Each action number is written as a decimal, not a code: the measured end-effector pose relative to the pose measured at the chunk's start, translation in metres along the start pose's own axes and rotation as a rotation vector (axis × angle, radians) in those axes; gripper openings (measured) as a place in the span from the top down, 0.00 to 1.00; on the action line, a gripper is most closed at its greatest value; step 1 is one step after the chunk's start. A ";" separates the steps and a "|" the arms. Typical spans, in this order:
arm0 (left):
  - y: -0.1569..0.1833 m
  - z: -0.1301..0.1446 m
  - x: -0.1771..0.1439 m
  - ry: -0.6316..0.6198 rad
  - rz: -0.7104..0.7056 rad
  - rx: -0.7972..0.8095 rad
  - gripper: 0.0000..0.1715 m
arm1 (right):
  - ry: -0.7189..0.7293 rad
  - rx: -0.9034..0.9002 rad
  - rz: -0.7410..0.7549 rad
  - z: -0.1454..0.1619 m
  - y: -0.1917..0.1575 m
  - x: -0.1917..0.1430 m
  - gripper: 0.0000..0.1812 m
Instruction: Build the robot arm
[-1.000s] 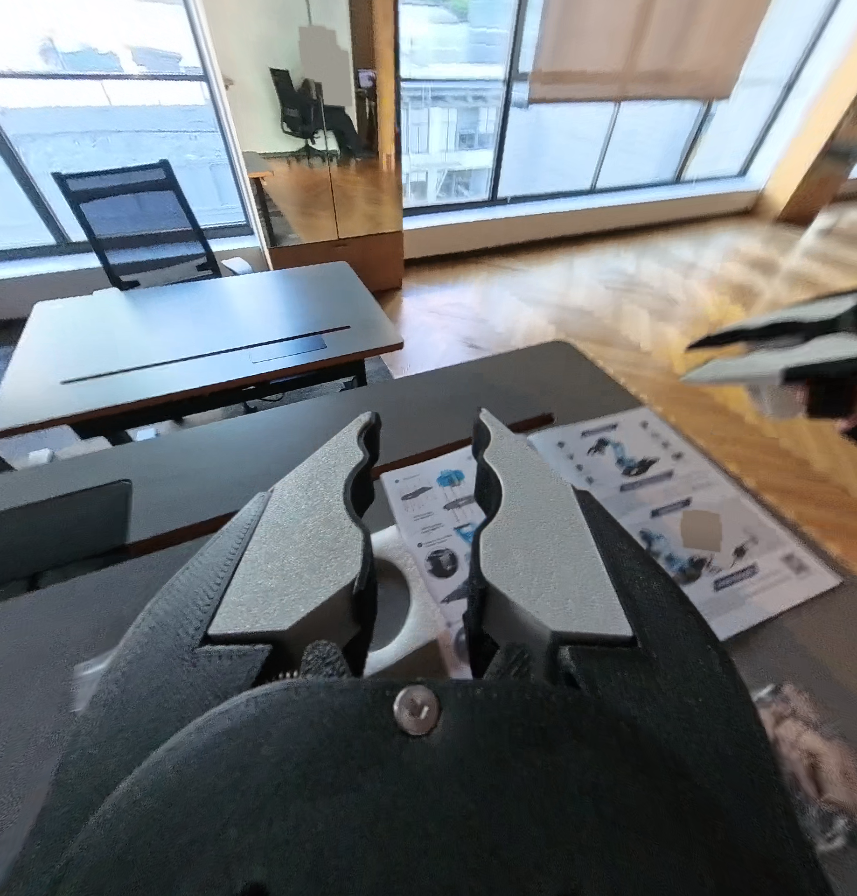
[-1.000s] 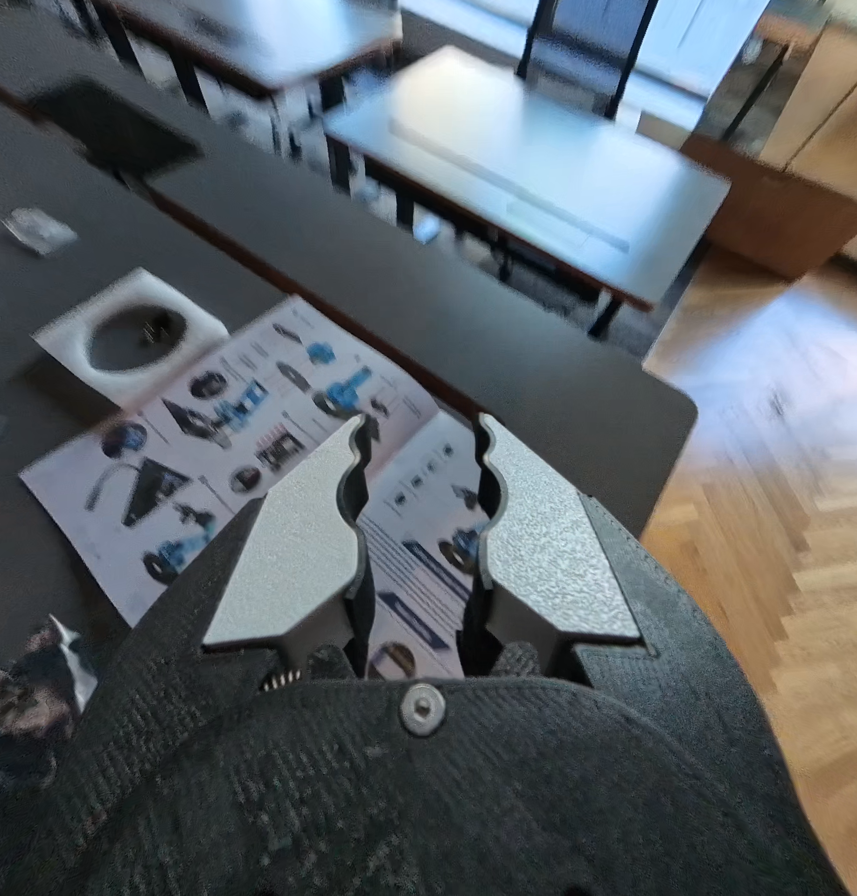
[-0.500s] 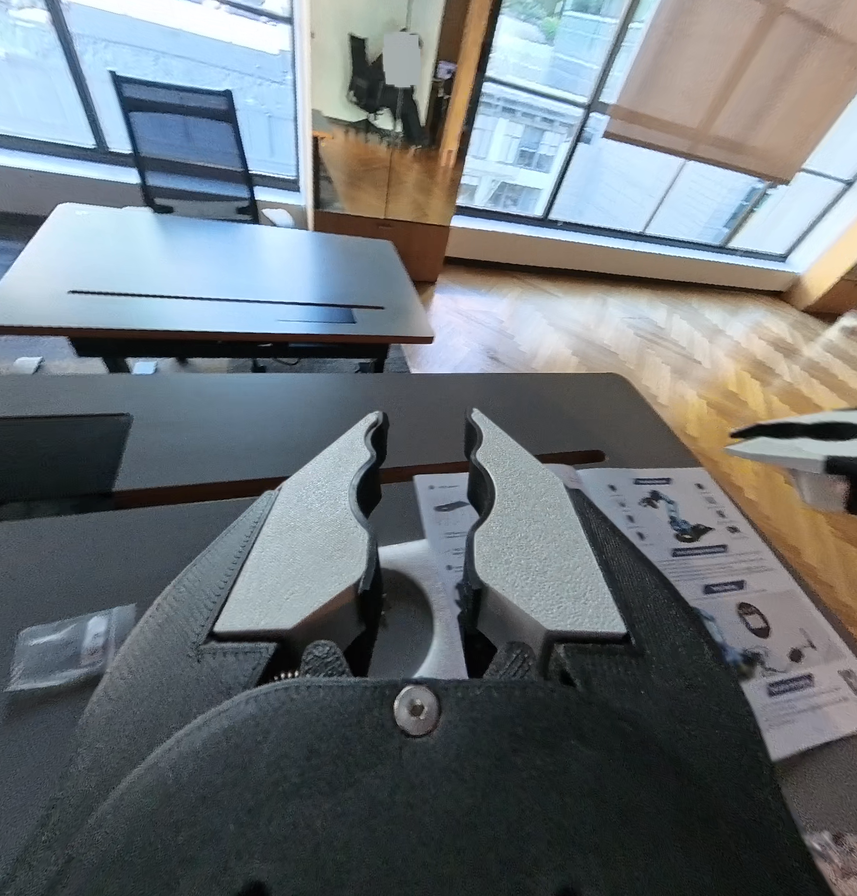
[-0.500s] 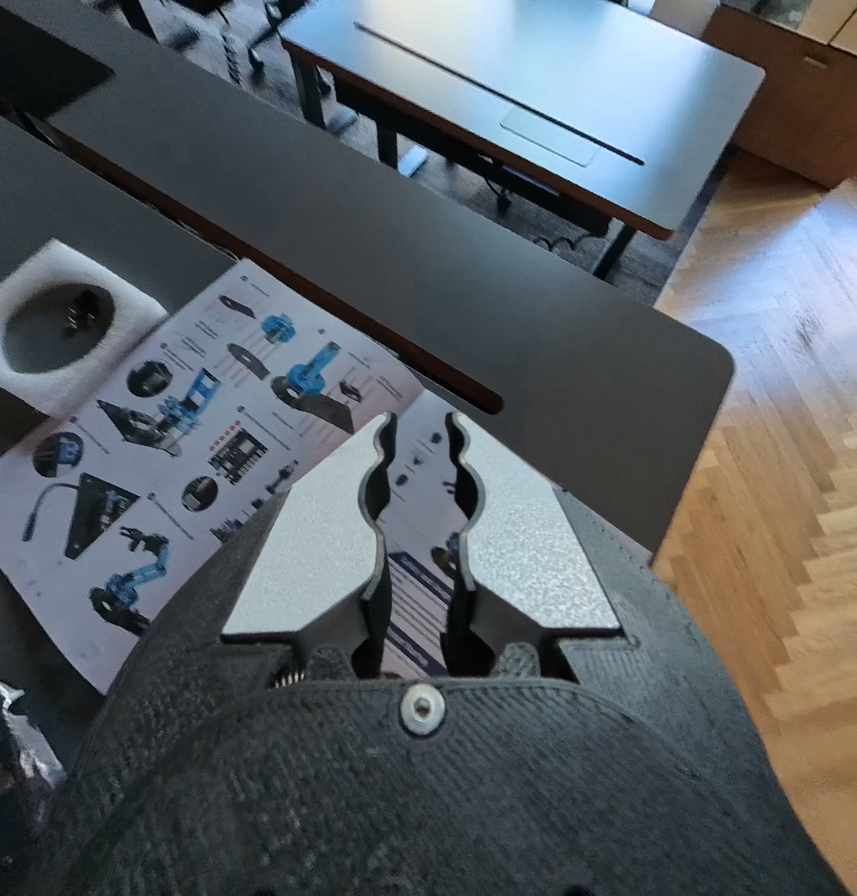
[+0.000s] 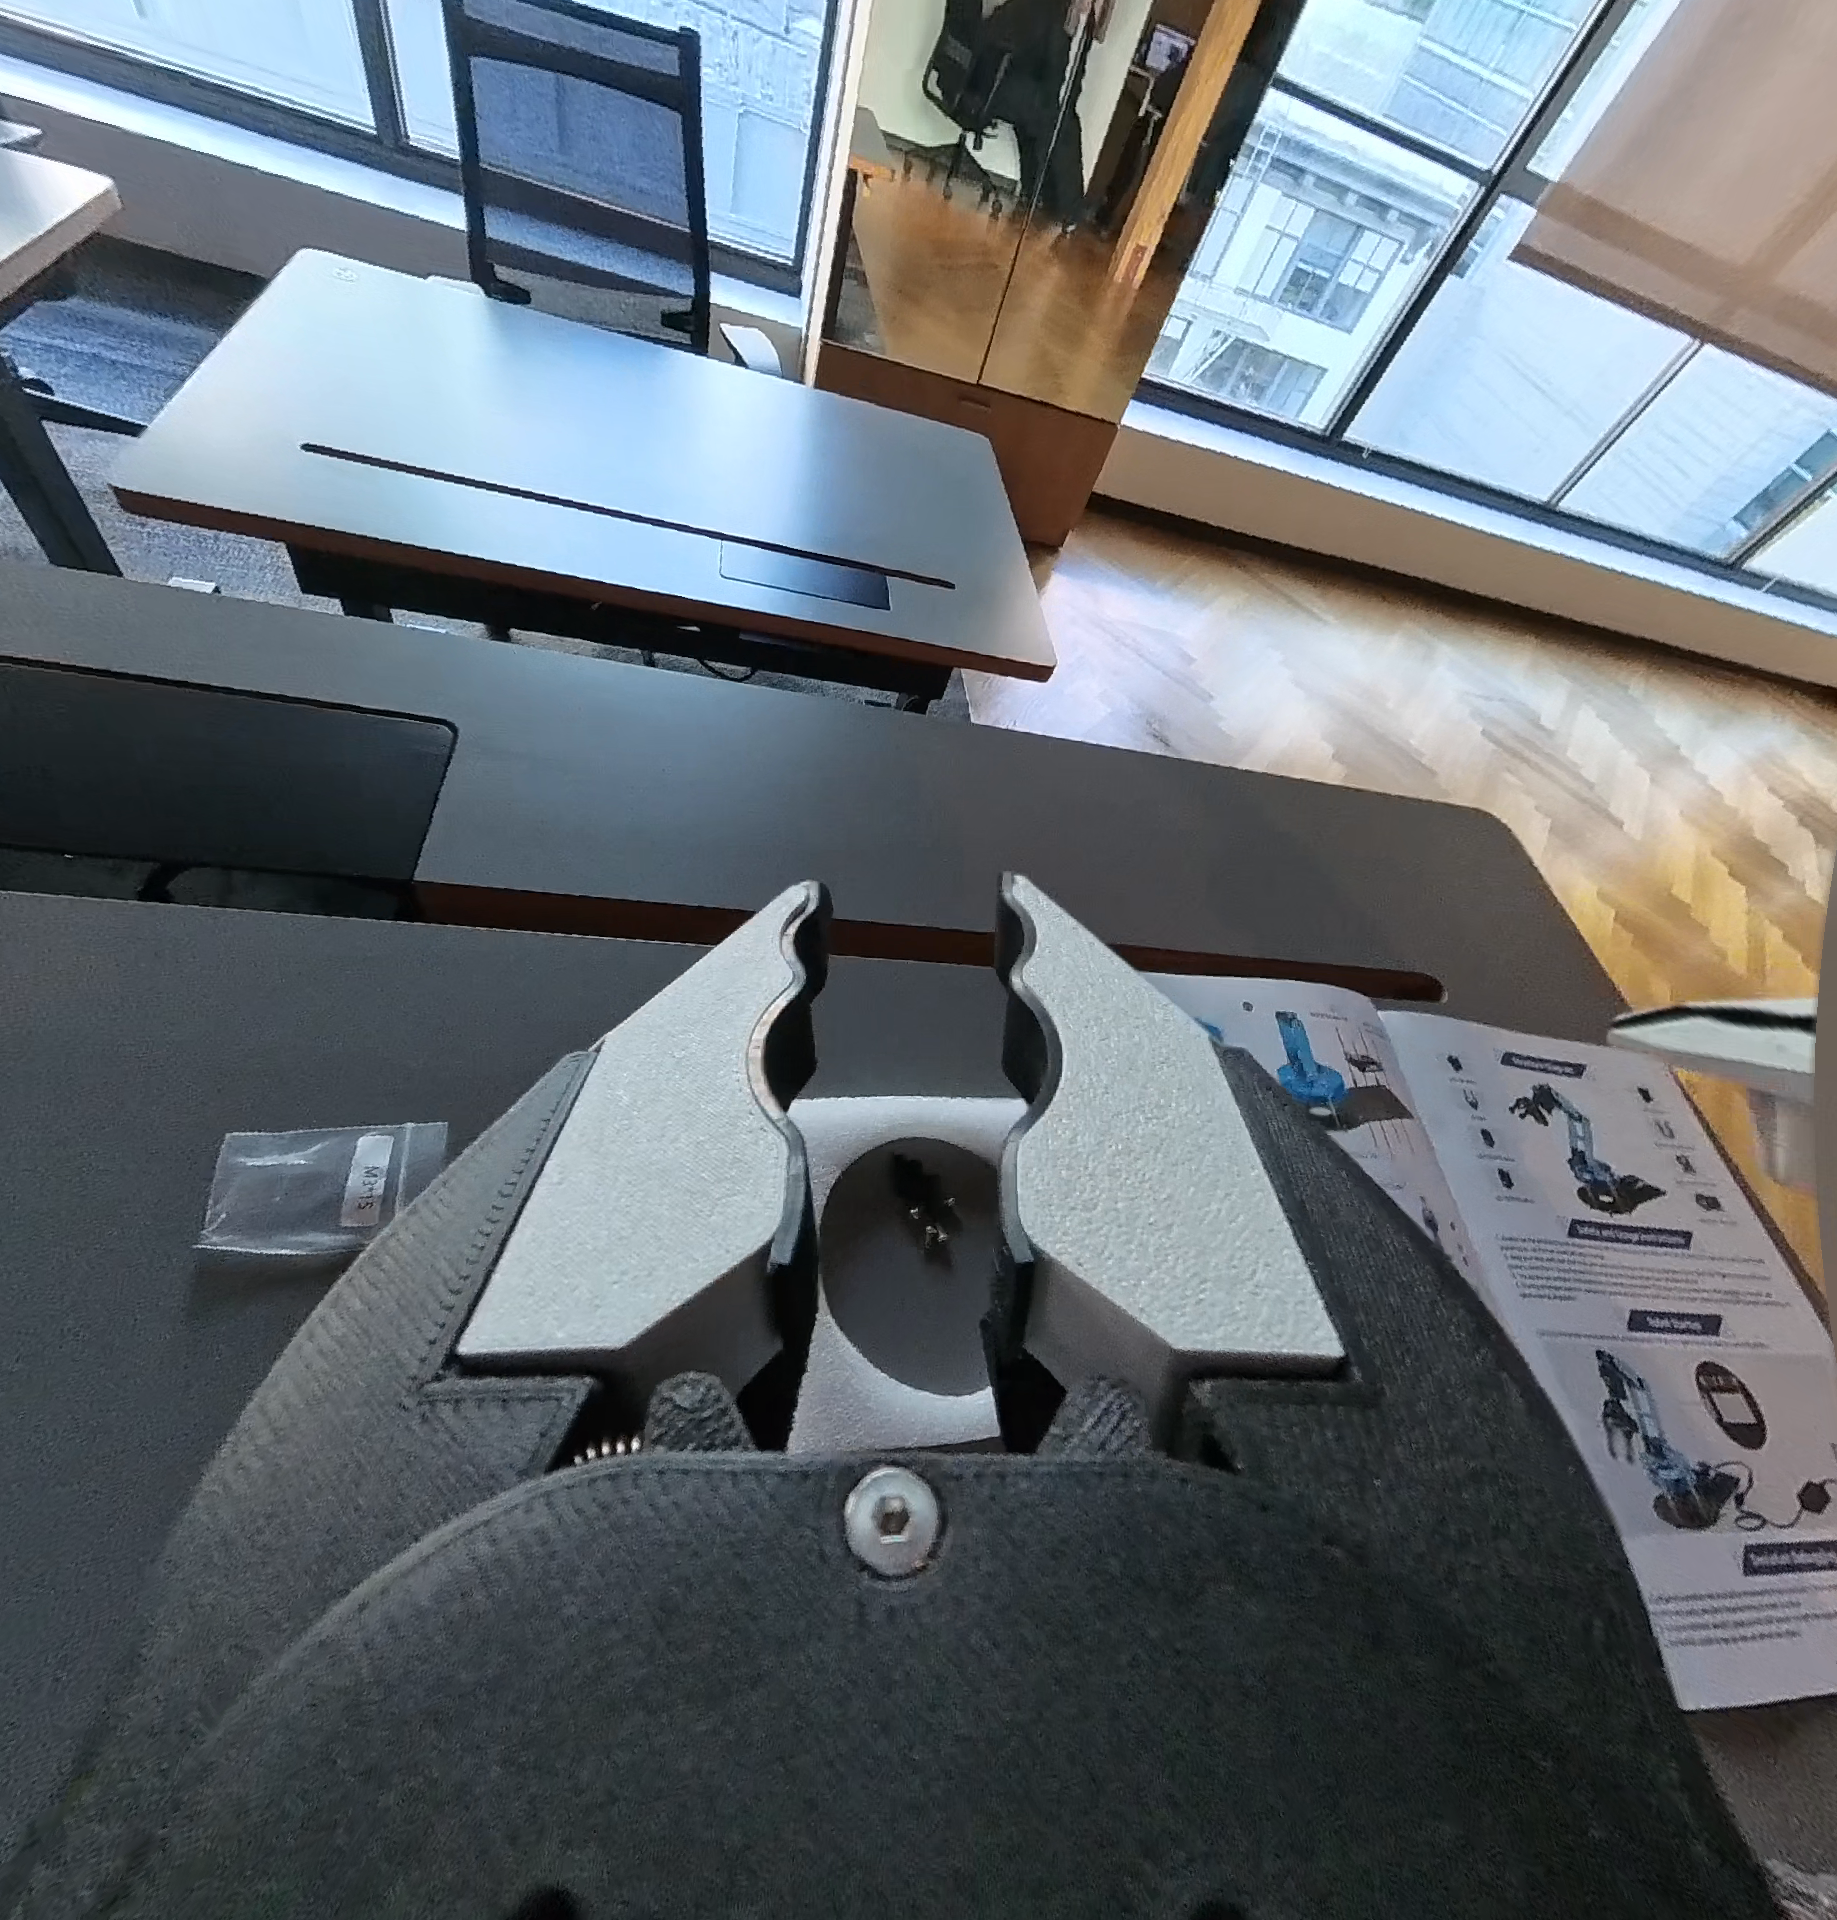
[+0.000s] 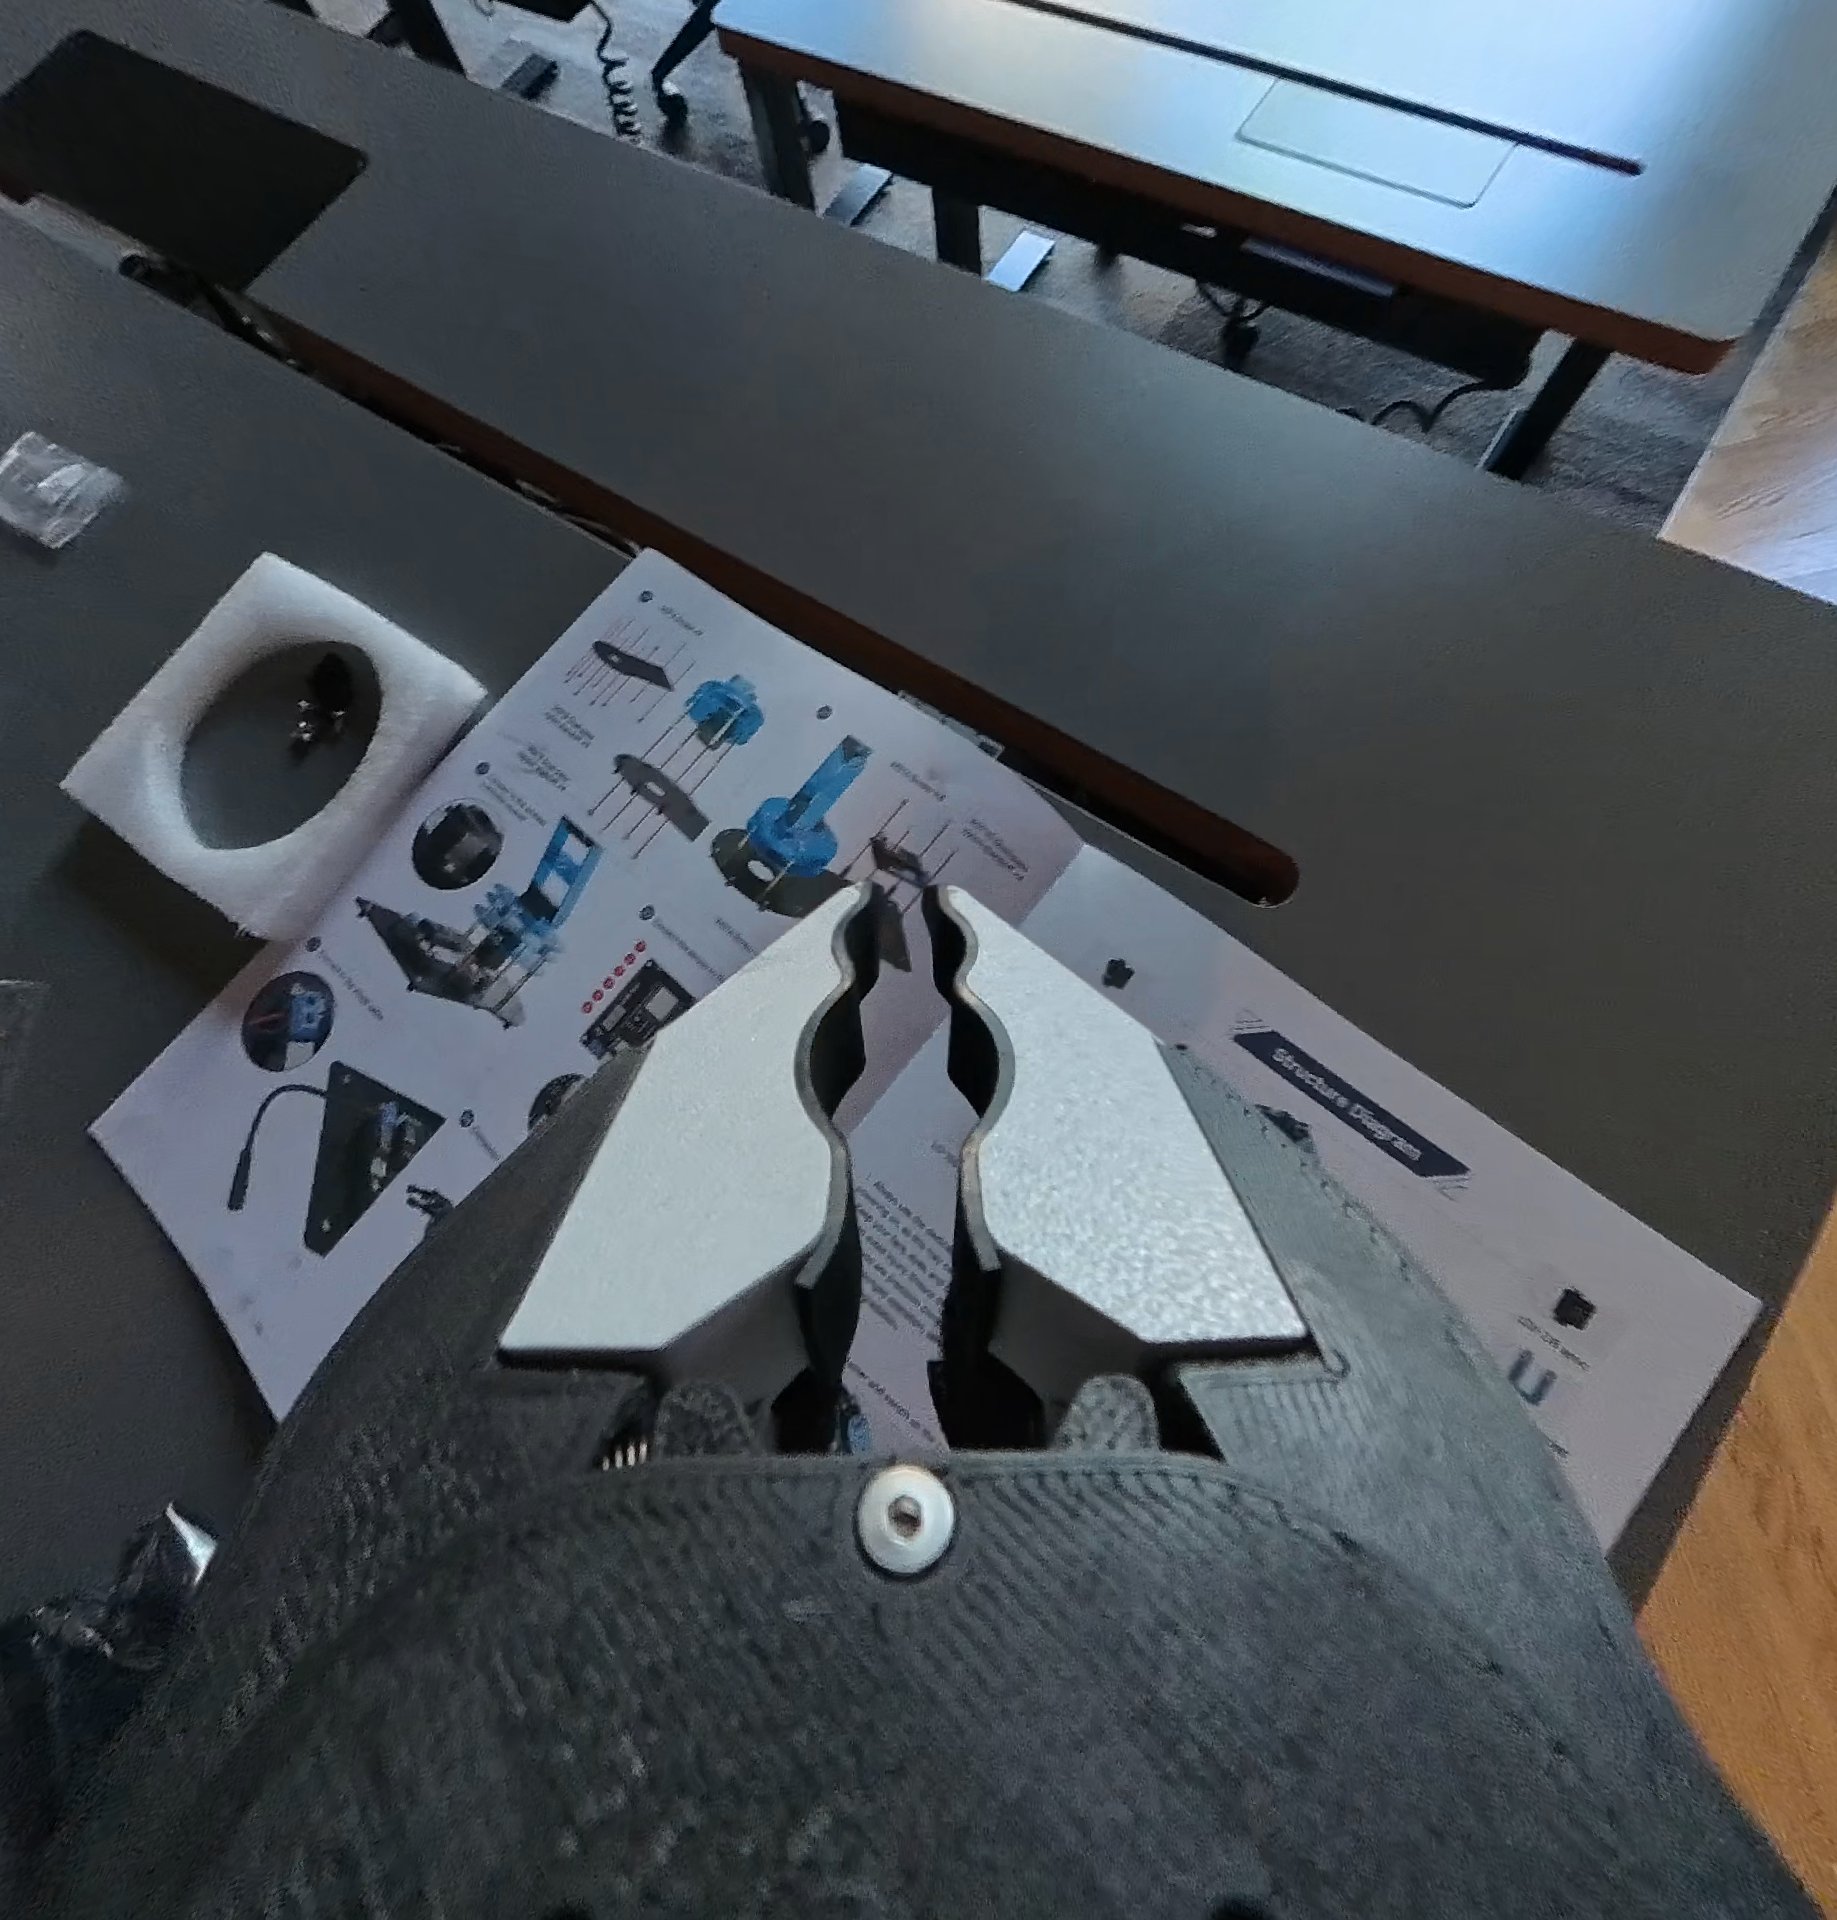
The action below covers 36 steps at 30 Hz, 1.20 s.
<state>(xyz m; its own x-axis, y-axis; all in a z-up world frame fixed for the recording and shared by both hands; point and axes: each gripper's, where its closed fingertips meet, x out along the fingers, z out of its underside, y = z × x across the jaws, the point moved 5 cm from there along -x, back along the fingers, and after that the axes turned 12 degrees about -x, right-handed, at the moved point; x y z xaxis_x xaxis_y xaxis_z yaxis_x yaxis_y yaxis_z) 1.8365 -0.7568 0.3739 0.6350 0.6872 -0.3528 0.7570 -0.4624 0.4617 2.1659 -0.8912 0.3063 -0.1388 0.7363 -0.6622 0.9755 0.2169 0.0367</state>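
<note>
My left gripper (image 5: pixel 909 912) is open and empty. It hovers over a white foam block (image 5: pixel 893 1117) whose round hole holds a few small screws (image 5: pixel 926 1218). The block also shows in the right wrist view (image 6: pixel 270 883), at the left on the dark table (image 6: pixel 1205 623). My right gripper (image 6: pixel 903 894) is shut to a thin slit on nothing. It hovers over an open instruction sheet (image 6: pixel 602 831) with pictures of a blue robot arm. In the left wrist view the sheet (image 5: pixel 1579 1247) lies to the right, and the right gripper's fingers (image 5: pixel 1714 1029) poke in at the right edge.
A small clear bag (image 5: pixel 316 1184) lies left of the foam block. A black crumpled wrapper (image 6: pixel 103 1631) lies at the near left. A brown slot (image 5: pixel 1257 961) runs across the table. Behind stand a grey desk (image 5: pixel 581 468) and a chair (image 5: pixel 581 156). Wood floor (image 6: pixel 1787 1558) lies right of the table edge. Between my right fingertips and the black crumpled wrapper (image 6: pixel 103 1631) there is roughly 30 cm.
My right gripper's jaws have closed from wide apart to a thin slit and it moved over the sheet. My left gripper swung left and tilted down, so the foam block's hole now shows between its jaws.
</note>
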 end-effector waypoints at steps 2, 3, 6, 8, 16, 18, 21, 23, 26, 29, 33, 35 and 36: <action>0.003 -0.001 0.000 0.008 0.031 -0.015 0.83 | -0.013 -0.007 -0.025 0.001 -0.005 0.002 0.96; 0.004 -0.001 0.000 0.013 0.044 -0.020 0.83 | -0.012 -0.006 -0.034 0.002 -0.007 0.002 0.96; 0.008 -0.003 -0.001 0.033 0.080 -0.041 0.84 | 0.000 0.010 -0.064 0.003 -0.011 0.003 0.95; 0.008 -0.005 -0.003 0.055 0.090 -0.054 0.84 | 0.010 0.013 -0.054 0.001 -0.010 0.002 0.96; 0.002 -0.006 -0.003 0.067 0.082 -0.077 0.84 | 0.058 0.007 -0.032 -0.005 -0.010 0.005 0.96; 0.002 -0.008 -0.005 0.080 0.086 -0.087 0.84 | 0.053 0.009 -0.034 -0.004 -0.010 0.007 0.96; 0.004 -0.009 -0.006 0.086 0.100 -0.090 0.84 | 0.044 0.006 -0.038 -0.003 -0.011 0.009 0.96; 0.005 -0.008 -0.006 0.083 0.096 -0.084 0.84 | 0.043 0.004 -0.043 -0.003 -0.012 0.010 0.96; 0.006 -0.009 -0.008 0.090 0.106 -0.091 0.84 | 0.039 0.001 -0.044 -0.003 -0.013 0.011 0.96; 0.005 -0.011 -0.009 0.104 0.105 -0.094 0.84 | 0.045 0.001 -0.042 -0.004 -0.012 0.010 0.96; 0.004 -0.012 -0.010 0.113 0.105 -0.097 0.84 | 0.049 0.003 -0.037 -0.004 -0.011 0.009 0.95; 0.004 -0.012 -0.010 0.118 0.109 -0.102 0.84 | 0.044 0.000 -0.033 -0.004 -0.010 0.009 0.96; 0.004 -0.013 -0.010 0.122 0.112 -0.106 0.84 | 0.038 -0.001 -0.028 -0.003 -0.009 0.009 0.96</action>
<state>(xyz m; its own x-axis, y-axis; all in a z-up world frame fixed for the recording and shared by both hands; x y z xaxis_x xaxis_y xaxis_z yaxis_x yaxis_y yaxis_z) 1.8313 -0.7587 0.3898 0.6863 0.7003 -0.1965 0.6581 -0.4829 0.5777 2.1552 -0.8850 0.3025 -0.1720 0.7537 -0.6343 0.9710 0.2381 0.0196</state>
